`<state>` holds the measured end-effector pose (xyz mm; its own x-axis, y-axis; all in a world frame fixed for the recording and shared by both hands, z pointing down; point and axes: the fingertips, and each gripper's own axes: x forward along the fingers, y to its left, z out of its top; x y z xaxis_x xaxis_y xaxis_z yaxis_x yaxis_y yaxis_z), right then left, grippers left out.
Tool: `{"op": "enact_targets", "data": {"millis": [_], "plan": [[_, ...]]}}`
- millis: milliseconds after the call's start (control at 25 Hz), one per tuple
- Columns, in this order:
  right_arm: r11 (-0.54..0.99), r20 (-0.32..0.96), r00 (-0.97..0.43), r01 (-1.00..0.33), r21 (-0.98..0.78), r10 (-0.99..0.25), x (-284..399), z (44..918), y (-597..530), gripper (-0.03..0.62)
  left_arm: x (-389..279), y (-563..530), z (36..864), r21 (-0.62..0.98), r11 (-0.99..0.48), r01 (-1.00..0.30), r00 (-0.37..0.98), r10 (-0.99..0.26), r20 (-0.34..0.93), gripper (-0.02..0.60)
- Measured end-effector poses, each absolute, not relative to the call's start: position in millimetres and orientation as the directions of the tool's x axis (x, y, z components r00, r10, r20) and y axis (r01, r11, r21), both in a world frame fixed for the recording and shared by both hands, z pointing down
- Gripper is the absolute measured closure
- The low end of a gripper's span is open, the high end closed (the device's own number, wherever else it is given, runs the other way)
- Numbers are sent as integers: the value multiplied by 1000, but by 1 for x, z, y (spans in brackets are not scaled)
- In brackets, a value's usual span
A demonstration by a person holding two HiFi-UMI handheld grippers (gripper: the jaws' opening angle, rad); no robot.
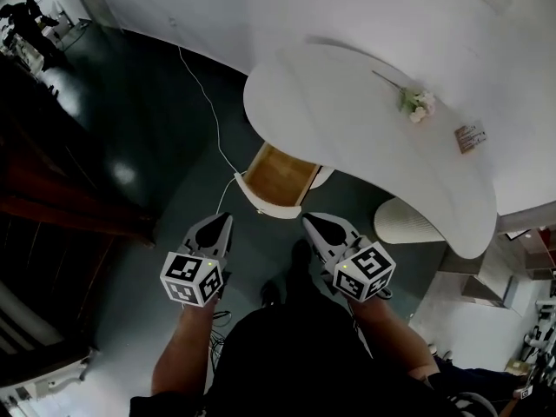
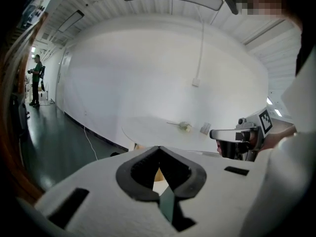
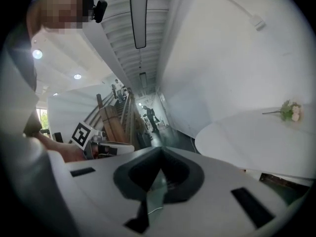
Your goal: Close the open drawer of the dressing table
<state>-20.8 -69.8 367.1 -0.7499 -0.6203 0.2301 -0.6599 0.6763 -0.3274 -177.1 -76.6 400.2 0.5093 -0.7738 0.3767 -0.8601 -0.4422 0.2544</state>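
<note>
The drawer sticks out from under the white desk, so the job is not started yet. The left gripper and right gripper are near the drawer but not touching it. Their fingers are shut tight and hold nothing.

Curved white wall, dark glossy floor, long ceiling light
</note>
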Motion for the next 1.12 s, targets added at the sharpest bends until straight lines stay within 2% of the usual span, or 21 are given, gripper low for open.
{"op": "enact_targets", "data": {"millis": [160,520,720,1120], "plan": [[709,251,-777,-629,-318,-577,-12,384,-109,589,-165,-114,414,281,-394,-875,480,-779,402,575],[727,320,-797,-600,-334,-512,-19,428,-154,589,-150,-137,478,317,-404,-858,512,-721,467,575],[755,368,-786,-601,-261,-498,-40,459,-153,589,-159,-137,518,319,-435,-842,539,-686,488,575],[715,409,-774,-619,-326,-483,-64,520,-116,589,-152,-116,607,333,-453,-827,561,-631,535,574]]}}
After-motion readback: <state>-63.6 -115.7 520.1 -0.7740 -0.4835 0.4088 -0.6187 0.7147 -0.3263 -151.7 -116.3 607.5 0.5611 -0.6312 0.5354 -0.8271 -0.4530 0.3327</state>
